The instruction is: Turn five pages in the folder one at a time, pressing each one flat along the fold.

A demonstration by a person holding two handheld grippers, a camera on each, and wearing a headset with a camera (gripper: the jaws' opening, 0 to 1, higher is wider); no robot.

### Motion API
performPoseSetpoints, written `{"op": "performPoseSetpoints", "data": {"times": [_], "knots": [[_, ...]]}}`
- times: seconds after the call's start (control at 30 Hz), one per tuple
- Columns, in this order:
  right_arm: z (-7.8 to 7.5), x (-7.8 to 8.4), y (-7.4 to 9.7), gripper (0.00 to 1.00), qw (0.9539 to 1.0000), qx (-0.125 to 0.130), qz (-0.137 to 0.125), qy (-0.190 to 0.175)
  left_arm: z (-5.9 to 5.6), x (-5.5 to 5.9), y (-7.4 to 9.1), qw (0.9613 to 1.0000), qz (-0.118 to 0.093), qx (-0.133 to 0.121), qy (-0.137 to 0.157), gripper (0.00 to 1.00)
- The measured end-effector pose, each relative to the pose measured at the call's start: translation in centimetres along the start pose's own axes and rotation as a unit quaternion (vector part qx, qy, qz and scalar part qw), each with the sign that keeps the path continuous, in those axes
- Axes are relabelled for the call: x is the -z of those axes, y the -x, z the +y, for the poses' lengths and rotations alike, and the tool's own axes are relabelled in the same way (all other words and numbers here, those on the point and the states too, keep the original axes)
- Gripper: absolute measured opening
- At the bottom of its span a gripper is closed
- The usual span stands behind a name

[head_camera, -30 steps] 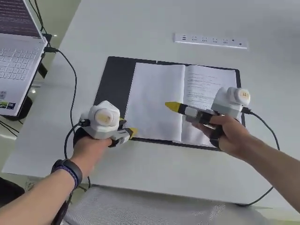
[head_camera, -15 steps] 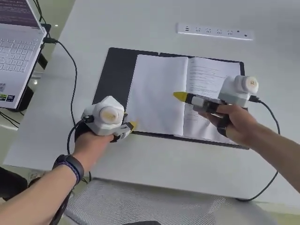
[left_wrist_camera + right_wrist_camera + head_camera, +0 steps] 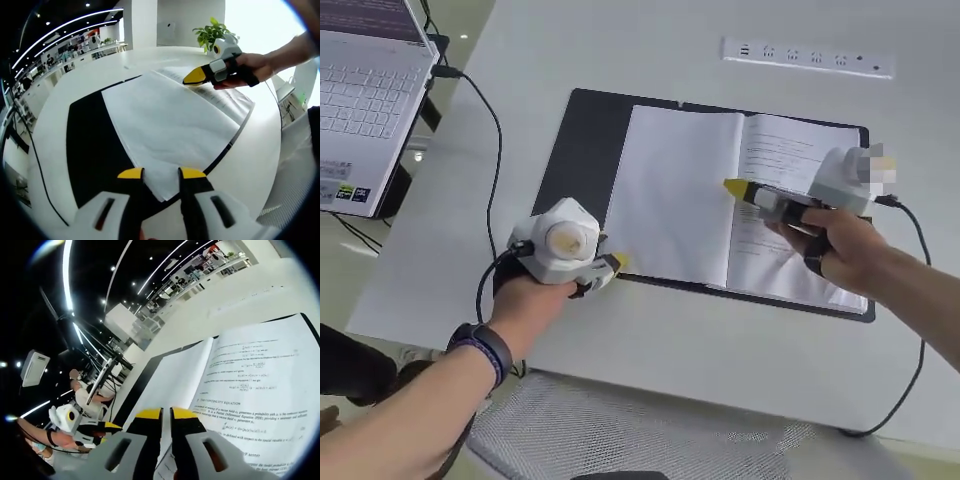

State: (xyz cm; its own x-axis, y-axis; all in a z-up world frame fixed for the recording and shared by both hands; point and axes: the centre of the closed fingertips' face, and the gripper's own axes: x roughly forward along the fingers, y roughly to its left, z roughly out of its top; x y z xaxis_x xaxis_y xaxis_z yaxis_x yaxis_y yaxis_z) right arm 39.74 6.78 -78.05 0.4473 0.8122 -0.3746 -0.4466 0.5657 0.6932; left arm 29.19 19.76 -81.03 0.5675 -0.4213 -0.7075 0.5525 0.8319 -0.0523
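Your right gripper (image 3: 735, 187) gives no clear read on contact. Its yellow tip sits right at the fold of the folder (image 3: 582, 150), but you cannot tell whether it presses on the paper or hangs just above it. Your right hand (image 3: 840, 250) covers the middle of the printed page (image 3: 790, 150), and the print is too small to read in the head view. Your left gripper (image 3: 161, 173) is over the folder's near edge, and whether it touches the paper there is also unclear.

The folder lies open and flat under both tools. In the head view a blank page (image 3: 675, 190) lies left of the fold, over the black inner cover, and the printed page lies to the right of it. The right gripper reaches across the printed page to the fold, about halfway along it. The left gripper points at the blank page's near left corner, which shows in the gap between its jaws in the left gripper view.

The right gripper's jaws are drawn almost together, with only a thin slit between them and nothing seen in it. The left gripper's jaws stand a modest gap apart and grip nothing.

Left of the folder a laptop (image 3: 365, 90) is cut off by the frame, and a black cable (image 3: 492, 130) runs along the folder's left side. A power strip (image 3: 808, 57) lies beyond the folder's far edge.
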Motion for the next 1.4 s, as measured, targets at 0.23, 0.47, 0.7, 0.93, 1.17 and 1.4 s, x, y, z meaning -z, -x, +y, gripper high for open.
{"op": "performPoseSetpoints", "data": {"times": [0.23, 0.47, 0.7, 0.93, 1.17, 1.4], "knots": [[-0.8, 0.3, -0.1, 0.0, 1.0, 0.003, 0.002, -0.001, 0.1, -0.1, -0.3, 0.9999, -0.006, -0.002, 0.01, 0.28], [-0.8, 0.2, -0.2, 0.0, 0.9999, -0.01, 0.003, -0.009, 0.1, -0.1, -0.2, 0.9998, -0.009, -0.001, 0.018, 0.26], [-1.5, -1.2, -1.1, 0.0, 0.9998, -0.001, -0.01, -0.017, -0.2, -0.2, -0.1, 0.9998, -0.003, 0.002, 0.019, 0.28], [-2.7, -3.2, -2.5, 0.0, 0.9995, 0.018, -0.025, -0.01, 0.1, -0.1, -0.2, 0.9995, -0.009, 0.002, 0.031, 0.28], [-4.2, -5.5, -3.5, 0.0, 0.9974, 0.032, -0.055, -0.034, -0.3, -0.3, 0.0, 0.999, -0.013, -0.003, 0.042, 0.29], [-5.1, -7.4, -4.2, 0.0, 0.9914, 0.054, -0.099, -0.066, -0.2, -0.3, 0.1, 0.9983, -0.019, -0.006, 0.055, 0.29]]}}
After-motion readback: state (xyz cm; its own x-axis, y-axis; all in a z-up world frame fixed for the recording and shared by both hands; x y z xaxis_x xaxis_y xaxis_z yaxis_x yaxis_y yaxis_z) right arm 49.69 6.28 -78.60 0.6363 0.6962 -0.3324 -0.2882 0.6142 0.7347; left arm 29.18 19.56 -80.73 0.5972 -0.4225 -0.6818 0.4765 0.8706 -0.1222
